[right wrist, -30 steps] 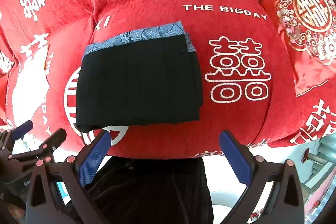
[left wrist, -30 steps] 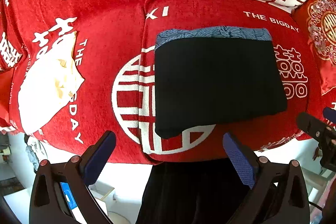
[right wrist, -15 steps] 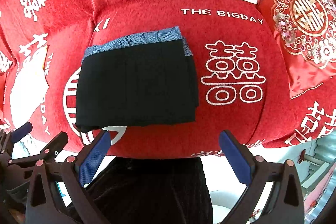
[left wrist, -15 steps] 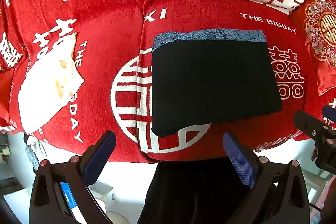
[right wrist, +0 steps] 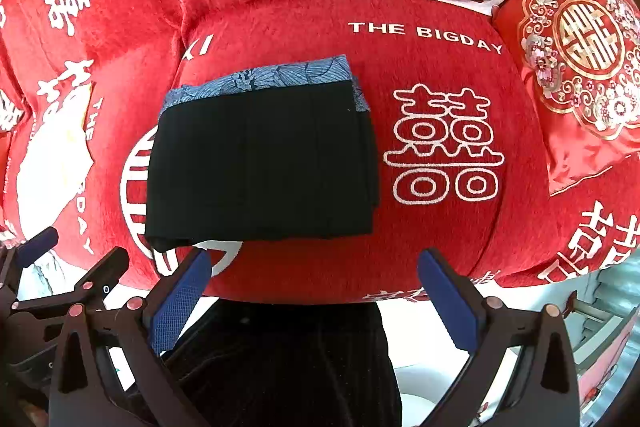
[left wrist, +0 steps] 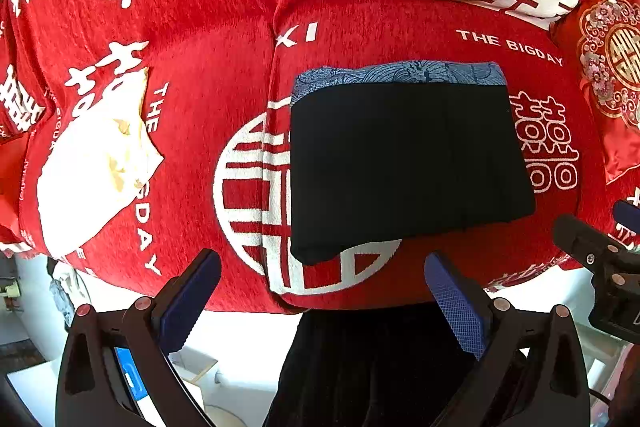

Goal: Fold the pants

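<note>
We see the black pants (left wrist: 408, 163) folded into a flat rectangle on the red sofa seat (left wrist: 224, 99), near its front edge, with a blue patterned band (left wrist: 400, 73) showing along the far side. A white cloth (left wrist: 92, 179) lies toward the seat's left end, a red embroidered cushion (right wrist: 580, 67) at the right. Our left tool (left wrist: 320, 303) and right tool (right wrist: 316, 303) hang off the front edge, both spread wide and holding nothing.
</note>
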`<state>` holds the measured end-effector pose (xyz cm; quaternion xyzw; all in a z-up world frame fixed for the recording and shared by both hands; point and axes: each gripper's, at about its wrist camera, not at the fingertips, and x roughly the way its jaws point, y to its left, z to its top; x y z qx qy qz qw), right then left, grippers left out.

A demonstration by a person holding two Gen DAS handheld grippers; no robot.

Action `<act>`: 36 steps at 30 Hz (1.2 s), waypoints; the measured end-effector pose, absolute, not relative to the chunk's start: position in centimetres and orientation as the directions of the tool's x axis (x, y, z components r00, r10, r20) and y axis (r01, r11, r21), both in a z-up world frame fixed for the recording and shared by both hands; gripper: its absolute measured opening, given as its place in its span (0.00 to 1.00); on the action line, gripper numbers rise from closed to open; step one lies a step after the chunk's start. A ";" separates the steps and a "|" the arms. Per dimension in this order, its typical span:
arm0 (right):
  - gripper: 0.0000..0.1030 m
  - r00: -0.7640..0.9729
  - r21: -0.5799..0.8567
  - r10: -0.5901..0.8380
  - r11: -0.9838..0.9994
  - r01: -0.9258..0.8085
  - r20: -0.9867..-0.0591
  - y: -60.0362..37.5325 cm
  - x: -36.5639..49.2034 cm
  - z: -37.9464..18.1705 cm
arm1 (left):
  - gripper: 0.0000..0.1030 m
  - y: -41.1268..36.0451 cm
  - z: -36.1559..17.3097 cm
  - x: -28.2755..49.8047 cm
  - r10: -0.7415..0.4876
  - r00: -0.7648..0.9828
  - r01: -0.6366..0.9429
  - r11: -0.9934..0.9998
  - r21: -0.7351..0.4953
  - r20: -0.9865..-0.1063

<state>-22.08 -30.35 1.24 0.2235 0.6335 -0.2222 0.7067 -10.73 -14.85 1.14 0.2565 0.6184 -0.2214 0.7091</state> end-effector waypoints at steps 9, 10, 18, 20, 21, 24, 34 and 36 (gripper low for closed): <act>1.00 0.093 0.016 -0.047 0.810 0.586 -0.995 -30.2 -21.7 1.3 | 0.99 -15.0 1.1 -10.7 0.012 0.154 0.639 0.761 0.109 -0.988; 1.00 0.093 0.015 -0.049 0.810 0.586 -0.994 -30.2 -21.7 1.3 | 0.99 -15.0 1.1 -10.7 0.013 0.156 0.640 0.760 0.112 -0.988; 1.00 0.089 0.010 -0.052 0.811 0.585 -0.995 -30.5 -21.6 1.3 | 0.99 -15.3 1.2 -10.8 0.010 0.158 0.649 0.753 0.111 -0.987; 1.00 0.089 0.011 -0.051 0.811 0.585 -0.995 -30.4 -21.6 1.3 | 0.99 -15.3 1.2 -10.7 0.010 0.157 0.648 0.754 0.110 -0.988; 1.00 0.090 0.011 -0.051 0.811 0.585 -0.995 -30.4 -21.6 1.3 | 0.99 -15.3 1.2 -10.8 0.009 0.157 0.648 0.754 0.110 -0.988; 1.00 0.089 0.011 -0.052 0.810 0.586 -0.995 -30.4 -21.6 1.3 | 0.99 -15.3 1.2 -10.7 0.013 0.159 0.647 0.754 0.114 -0.987; 1.00 0.087 0.007 -0.053 0.813 0.582 -0.995 -30.4 -21.4 1.2 | 0.99 -15.3 1.5 -10.6 -0.010 0.164 0.651 0.752 0.100 -0.986; 1.00 0.085 0.007 -0.053 0.813 0.582 -0.995 -30.4 -21.3 1.2 | 0.99 -15.3 1.5 -10.6 -0.013 0.163 0.653 0.751 0.097 -0.987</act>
